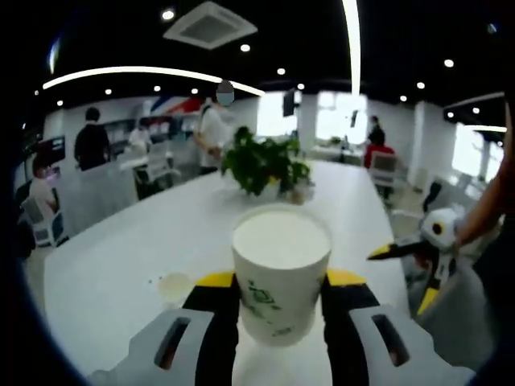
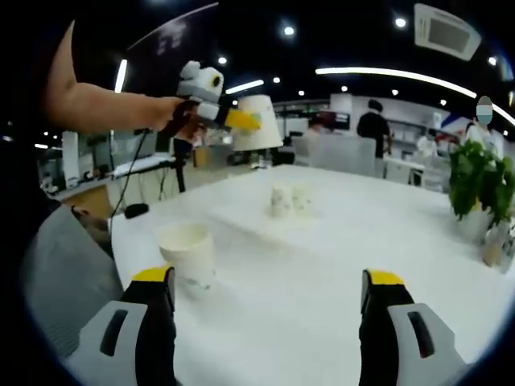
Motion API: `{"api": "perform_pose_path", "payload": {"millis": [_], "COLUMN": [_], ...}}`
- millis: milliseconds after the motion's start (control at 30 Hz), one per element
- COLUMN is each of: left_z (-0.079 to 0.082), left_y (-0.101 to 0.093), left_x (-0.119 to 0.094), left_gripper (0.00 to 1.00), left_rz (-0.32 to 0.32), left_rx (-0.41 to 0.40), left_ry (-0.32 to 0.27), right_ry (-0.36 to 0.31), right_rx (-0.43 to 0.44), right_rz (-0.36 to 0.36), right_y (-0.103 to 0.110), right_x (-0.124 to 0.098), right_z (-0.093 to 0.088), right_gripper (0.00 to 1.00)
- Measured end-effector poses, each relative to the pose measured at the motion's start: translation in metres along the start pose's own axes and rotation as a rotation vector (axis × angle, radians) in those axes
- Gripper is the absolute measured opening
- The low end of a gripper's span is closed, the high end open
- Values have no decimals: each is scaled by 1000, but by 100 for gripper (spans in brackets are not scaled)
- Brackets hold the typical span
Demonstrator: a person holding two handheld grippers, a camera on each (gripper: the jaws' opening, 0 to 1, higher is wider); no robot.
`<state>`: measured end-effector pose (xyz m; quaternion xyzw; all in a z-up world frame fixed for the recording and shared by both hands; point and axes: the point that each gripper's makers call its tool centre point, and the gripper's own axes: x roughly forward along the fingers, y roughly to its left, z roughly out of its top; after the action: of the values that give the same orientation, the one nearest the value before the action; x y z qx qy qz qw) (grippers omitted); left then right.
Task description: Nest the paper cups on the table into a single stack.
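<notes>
A white paper cup (image 1: pixel 281 272) with a green print is being gripped between the yellow-tipped jaws of the left gripper (image 1: pixel 281 291) in the left gripper view; the cup is being held upright, mouth up, above the white table (image 1: pixel 121 257). In the right gripper view the same held cup (image 2: pixel 256 122) is being seen from the side, raised well above the table (image 2: pixel 338 265), with the left gripper (image 2: pixel 241 121) being held by a person's hand (image 2: pixel 173 112) on a bare forearm.

The right gripper (image 2: pixel 269 293) is being held with its jaws wide apart and nothing between them. It is also being caught at the right edge of the left gripper view (image 1: pixel 410 265), where its yellow tips are spread.

Only the right gripper view is showing the cups waiting on the table: one open cup (image 2: pixel 187 256) is standing upright just beside the right gripper's left jaw, and two small cups (image 2: pixel 288 199) are standing close together farther off, near the table's middle. A pale round mark (image 1: pixel 173 285) is being shown on the table in the left gripper view; what it is cannot be told.

A potted plant (image 1: pixel 264 163) is being seen on the table in both views (image 2: pixel 480 189). People (image 1: pixel 92 143) are standing in the office behind.

The green print on the held cup is too blurred to be read.
</notes>
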<state>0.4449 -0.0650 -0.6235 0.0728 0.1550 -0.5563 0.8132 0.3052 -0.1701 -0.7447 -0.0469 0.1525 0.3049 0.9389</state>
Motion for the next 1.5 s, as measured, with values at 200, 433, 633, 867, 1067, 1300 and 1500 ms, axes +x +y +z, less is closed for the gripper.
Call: {"api": "perform_pose_path", "payload": {"millis": [200, 433, 633, 867, 1067, 1300, 1500], "left_z": [6, 11, 11, 4, -6, -10, 0], "left_y": [-26, -47, -64, -86, -101, -109, -118], "left_x": [-6, -16, -31, -45, -55, -65, -70], "left_gripper": [38, 38, 38, 38, 38, 38, 39], "left_rz": [-47, -69, -84, -110, -117, -113, -117], "left_rx": [30, 46, 53, 54, 54, 58, 62], "left_ry": [-20, -41, -62, -74, -69, -72, -105], "right_ry": [-8, -13, -19, -20, -41, -101, -92], "right_rx": [-2, -9, -20, -38, -19, -65, -58], "right_rz": [-3, 2, 5, 22, 57, 177, 325], "right_y": [-1, 1, 2, 7, 8, 16, 38], "right_x": [0, 0, 1, 1, -2, -8, -16], "right_z": [2, 5, 7, 8, 26, 82, 124], "right_gripper": [94, 94, 94, 94, 94, 87, 75]}}
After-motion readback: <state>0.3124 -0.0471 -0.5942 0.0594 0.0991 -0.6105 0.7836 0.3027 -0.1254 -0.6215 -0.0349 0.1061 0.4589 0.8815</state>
